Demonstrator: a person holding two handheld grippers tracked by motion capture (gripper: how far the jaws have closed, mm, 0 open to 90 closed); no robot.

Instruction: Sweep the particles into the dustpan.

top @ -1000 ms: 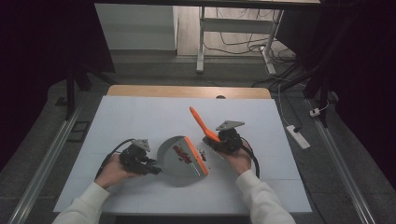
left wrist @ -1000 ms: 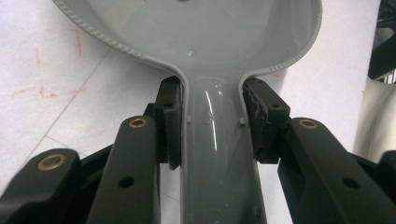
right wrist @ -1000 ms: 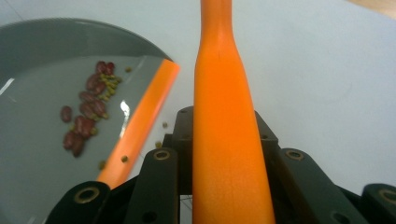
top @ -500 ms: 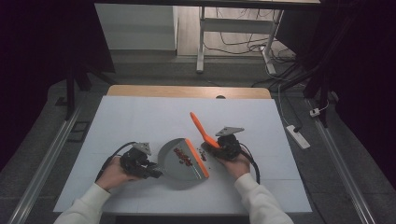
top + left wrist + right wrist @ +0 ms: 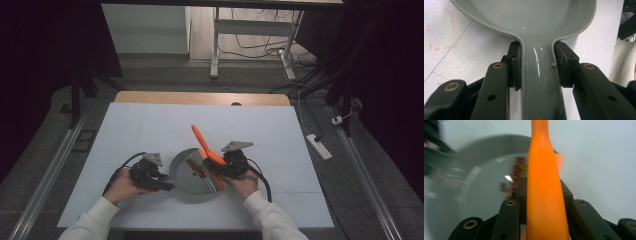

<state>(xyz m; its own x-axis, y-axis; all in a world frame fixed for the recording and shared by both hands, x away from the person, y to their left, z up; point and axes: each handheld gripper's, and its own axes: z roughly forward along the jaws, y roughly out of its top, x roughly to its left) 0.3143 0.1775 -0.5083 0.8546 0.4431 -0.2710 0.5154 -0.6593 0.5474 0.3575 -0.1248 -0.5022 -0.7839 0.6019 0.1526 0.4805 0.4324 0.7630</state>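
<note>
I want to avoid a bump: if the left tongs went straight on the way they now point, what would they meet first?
The left tongs are shut on the handle of the round grey plastic pan. Straight ahead lies the pan's own bowl, so they would likely push it along; beyond it, the right tongs hold the orange plastic spatula.

A table [image 5: 150, 130] carries everything. A white sheet covers most of its top; a bare wooden strip [image 5: 200, 98] shows along the far edge. On the sheet, near the front and slightly left of the middle, sits a grey pan [image 5: 187, 175], round, with its handle pointing left. Red bits [image 5: 194, 165] lie inside it. Faint straight seams cross the sheet. The far half, the left side and the right side of the sheet bear nothing.
</note>
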